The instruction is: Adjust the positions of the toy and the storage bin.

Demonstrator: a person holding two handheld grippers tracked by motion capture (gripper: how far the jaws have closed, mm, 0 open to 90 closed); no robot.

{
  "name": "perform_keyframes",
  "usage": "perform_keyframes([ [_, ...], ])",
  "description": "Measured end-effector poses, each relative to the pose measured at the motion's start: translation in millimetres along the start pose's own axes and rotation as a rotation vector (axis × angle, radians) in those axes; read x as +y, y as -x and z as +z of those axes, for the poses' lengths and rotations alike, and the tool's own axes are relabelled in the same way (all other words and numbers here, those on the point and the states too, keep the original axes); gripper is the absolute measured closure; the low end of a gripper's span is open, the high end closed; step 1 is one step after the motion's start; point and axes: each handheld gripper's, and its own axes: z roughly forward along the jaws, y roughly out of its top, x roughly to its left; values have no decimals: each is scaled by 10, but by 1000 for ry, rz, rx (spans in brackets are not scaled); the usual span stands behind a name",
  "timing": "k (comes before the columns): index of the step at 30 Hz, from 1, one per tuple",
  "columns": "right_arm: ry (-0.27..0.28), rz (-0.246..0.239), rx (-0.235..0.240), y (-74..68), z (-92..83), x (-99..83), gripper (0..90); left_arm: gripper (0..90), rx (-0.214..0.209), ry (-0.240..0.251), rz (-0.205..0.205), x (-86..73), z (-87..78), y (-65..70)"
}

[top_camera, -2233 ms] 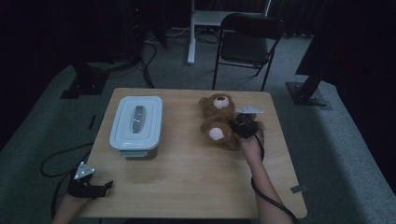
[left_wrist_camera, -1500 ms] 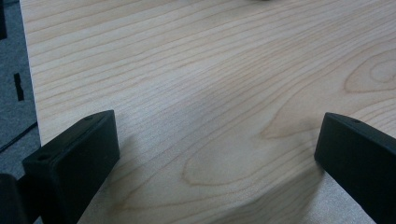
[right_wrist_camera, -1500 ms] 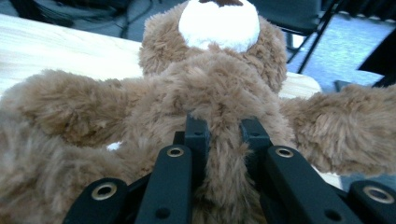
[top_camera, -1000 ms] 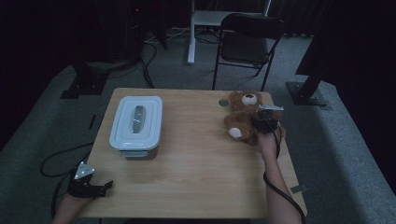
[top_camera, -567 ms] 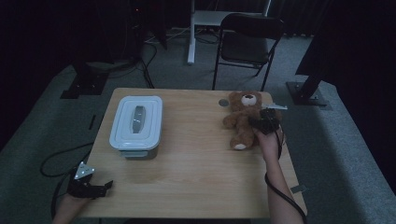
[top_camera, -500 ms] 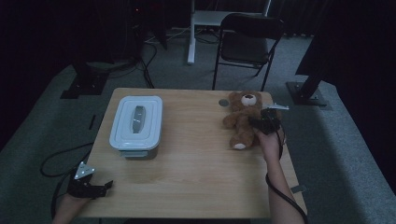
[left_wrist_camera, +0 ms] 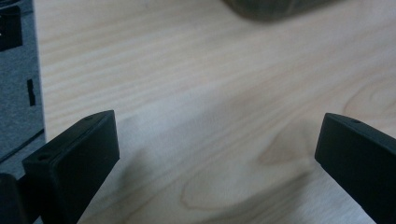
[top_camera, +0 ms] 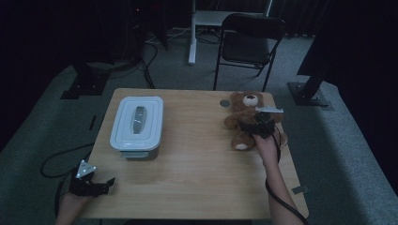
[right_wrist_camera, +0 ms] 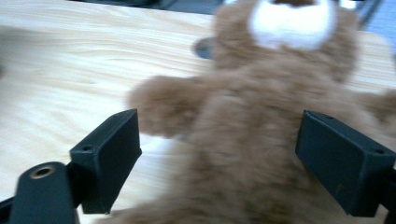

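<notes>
I see the brown plush teddy bear lying face-up near the far right corner of the wooden table, long axis running front to back, head toward the far edge. My right gripper has just been opening; its jaws stand apart astride the torso. My left gripper is spread wide at the near left corner.

black hand-held gripper, grey three-cornered plate, trailing black cable; bare forearms

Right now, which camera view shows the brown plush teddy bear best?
The high view: the whole brown plush teddy bear shows lying on the wooden table near its far right corner, with the right gripper over it. The right gripper view shows the bear close and blurred, between open jaws. The left gripper view shows bare tabletop.
</notes>
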Motion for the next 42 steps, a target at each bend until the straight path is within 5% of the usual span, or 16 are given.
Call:
perform_keyframes([
  [8, 47, -71, 56, -335, 5, 26, 137, 7, 51, 92, -33, 179, -91, -99],
  [13, 75, -96, 88, -518, 38, 41, 138, 7, 67, 75, -22, 266, -26, -140],
  [23, 13, -165, 164, -992, 350, -25, 138, 7, 88, 72, -46, 406, 162, -253],
  [42, -47, -184, 293, -1947, 888, -35, 138, 7, 97, 78, -34, 804, 355, -379],
])
